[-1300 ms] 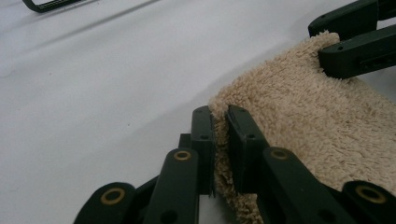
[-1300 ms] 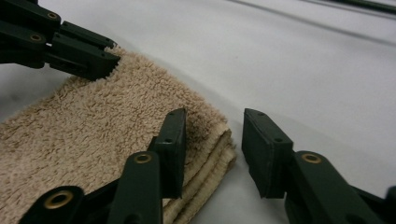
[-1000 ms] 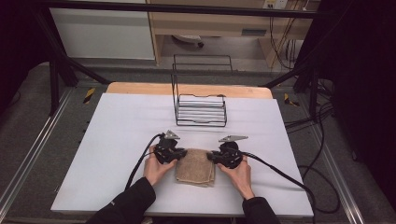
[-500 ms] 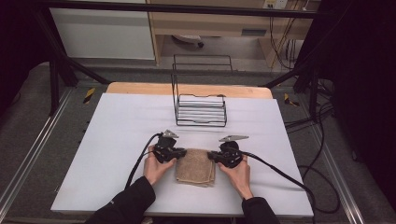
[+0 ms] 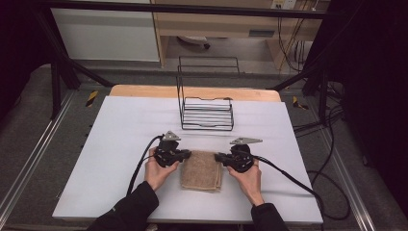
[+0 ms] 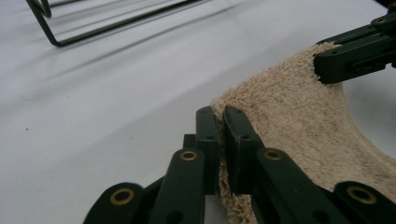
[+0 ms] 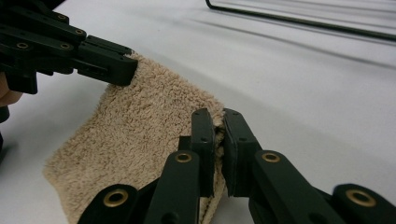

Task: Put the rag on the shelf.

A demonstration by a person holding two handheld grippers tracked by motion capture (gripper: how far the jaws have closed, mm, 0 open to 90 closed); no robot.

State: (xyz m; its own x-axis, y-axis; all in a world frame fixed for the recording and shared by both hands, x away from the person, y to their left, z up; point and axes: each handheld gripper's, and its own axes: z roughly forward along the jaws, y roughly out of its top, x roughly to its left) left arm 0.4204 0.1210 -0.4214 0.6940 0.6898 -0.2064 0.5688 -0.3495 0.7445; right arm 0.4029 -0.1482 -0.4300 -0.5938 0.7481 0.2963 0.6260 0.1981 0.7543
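towel (image 5: 201, 169): rough tan terry cloth; rack (image 5: 207, 113): thin black metal wire; table (image 5: 120, 139): smooth matt white

We see one folded towel (image 5: 201, 170): beige terry cloth, fuzzy pile, roughly square, several layers showing at its edges. It lies flat on the white worktop (image 5: 120, 139), near the front edge and about midway across it, well apart from the wire rack (image 5: 207, 113) behind it. Its two far corners are pinched: left gripper (image 5: 185, 155) on the far-left one, right gripper (image 5: 219, 157) on the far-right one. Both corners sit slightly lifted off the worktop, and the far edge between them sags a little. The near edge rests on the worktop.
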